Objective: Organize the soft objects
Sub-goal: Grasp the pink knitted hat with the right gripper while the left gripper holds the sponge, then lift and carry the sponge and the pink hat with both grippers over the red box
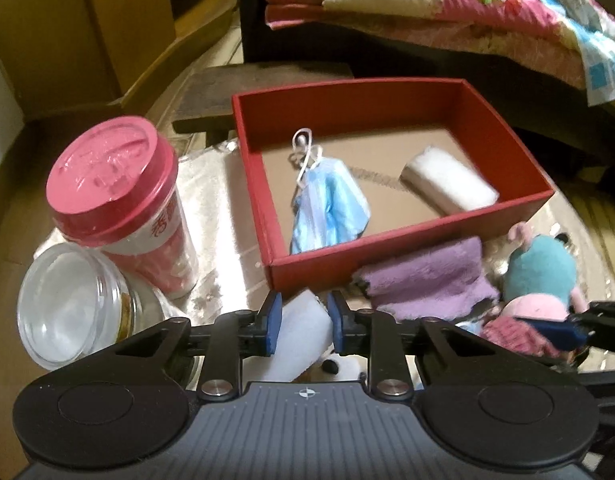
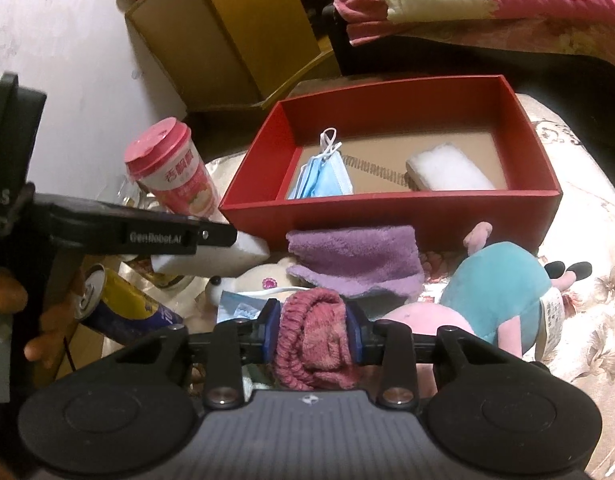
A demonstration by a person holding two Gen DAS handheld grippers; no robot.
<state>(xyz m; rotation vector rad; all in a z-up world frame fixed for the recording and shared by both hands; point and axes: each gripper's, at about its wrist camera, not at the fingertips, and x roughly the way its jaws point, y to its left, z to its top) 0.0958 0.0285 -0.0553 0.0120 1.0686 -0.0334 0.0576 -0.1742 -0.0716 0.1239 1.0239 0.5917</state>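
Right wrist view: the right gripper point(image 2: 313, 330), low centre, is clamped on a dark pink knitted sock point(image 2: 315, 340). Left wrist view: the left gripper point(image 1: 303, 320), low centre, squeezes a white foam block point(image 1: 303, 332). Above both, mid-frame, sits the red box point(image 1: 407, 256) holding a blue face mask point(image 1: 331, 208) and a white roll point(image 1: 451, 184); a purple towel point(image 2: 355, 260) lies just before it.
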